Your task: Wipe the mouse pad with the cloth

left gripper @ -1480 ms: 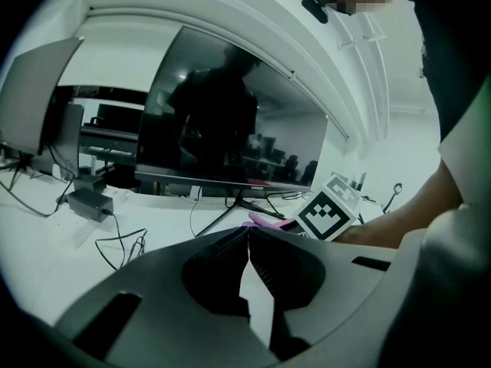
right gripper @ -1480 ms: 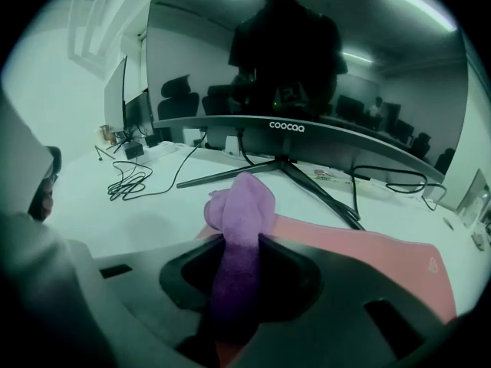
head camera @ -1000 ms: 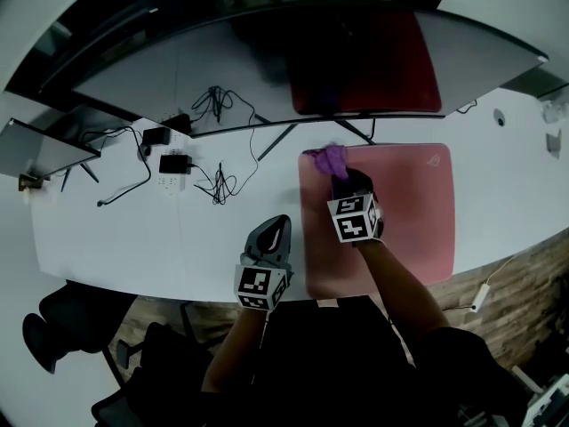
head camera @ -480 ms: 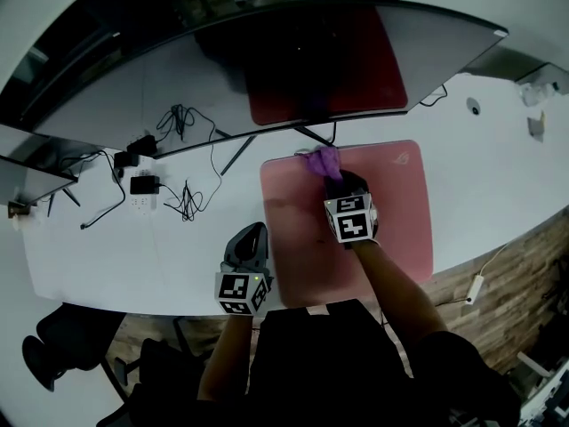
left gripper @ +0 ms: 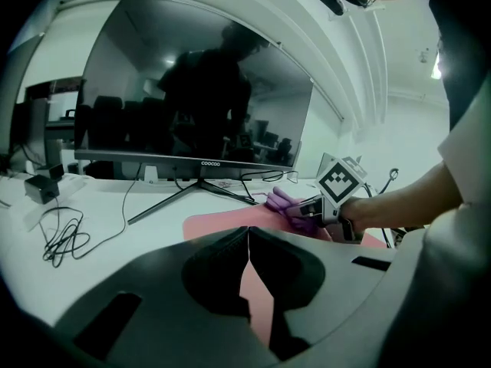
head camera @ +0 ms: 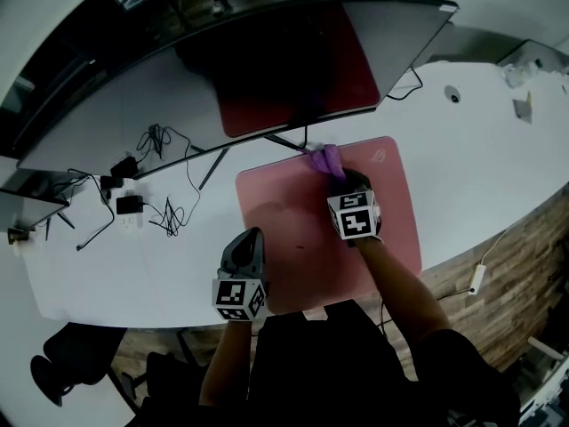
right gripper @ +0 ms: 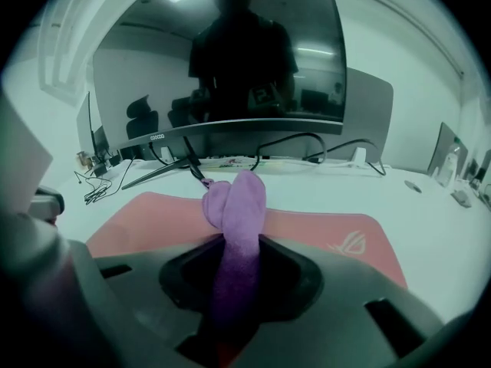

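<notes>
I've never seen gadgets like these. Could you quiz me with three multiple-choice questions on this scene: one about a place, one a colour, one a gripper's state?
1. Where on the mouse pad is the cloth?
A. At its far edge, near the monitor.
B. At its near edge.
C. Off the pad entirely.

2. What colour is the cloth?
A. Yellow.
B. Purple.
C. White.

3. How is the left gripper?
A. Wide open.
B. Shut on the cloth.
C. Shut on nothing.

Answers: 1 A, the head view shows it at the pad's far edge; 2 B, it looks purple in every view; 3 C, its jaws meet with nothing between them, while the right gripper holds the cloth.
</notes>
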Tool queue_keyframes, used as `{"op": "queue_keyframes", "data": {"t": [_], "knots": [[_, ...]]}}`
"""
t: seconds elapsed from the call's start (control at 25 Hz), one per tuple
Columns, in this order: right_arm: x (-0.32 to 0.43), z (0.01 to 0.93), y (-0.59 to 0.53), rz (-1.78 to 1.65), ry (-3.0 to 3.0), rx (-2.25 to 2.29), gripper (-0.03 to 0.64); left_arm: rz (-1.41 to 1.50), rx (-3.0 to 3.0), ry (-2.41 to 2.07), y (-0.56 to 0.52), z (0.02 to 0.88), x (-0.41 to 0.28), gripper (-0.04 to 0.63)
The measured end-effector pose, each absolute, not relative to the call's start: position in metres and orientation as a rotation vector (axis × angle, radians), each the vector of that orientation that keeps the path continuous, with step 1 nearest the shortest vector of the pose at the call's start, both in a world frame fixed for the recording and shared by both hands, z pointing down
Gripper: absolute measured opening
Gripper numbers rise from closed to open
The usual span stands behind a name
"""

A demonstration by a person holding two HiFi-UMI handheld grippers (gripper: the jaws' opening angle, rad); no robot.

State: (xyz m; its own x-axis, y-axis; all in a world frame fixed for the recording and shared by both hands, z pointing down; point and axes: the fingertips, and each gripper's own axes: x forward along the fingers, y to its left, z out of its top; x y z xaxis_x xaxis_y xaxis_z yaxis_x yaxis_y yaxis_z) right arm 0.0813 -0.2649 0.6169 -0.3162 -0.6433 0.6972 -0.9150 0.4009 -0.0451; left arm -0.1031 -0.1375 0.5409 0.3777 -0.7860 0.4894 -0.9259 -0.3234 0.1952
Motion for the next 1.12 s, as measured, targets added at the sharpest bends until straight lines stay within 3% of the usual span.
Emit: {"op": "queue_keyframes", "data": {"t": [1.12], "knots": [[0.231,0.616,-0.29,0.521,-1.931,1.497,0.115,0.493,2.216,-1.521,-0.106,0.541,-0.042,0.022]]}}
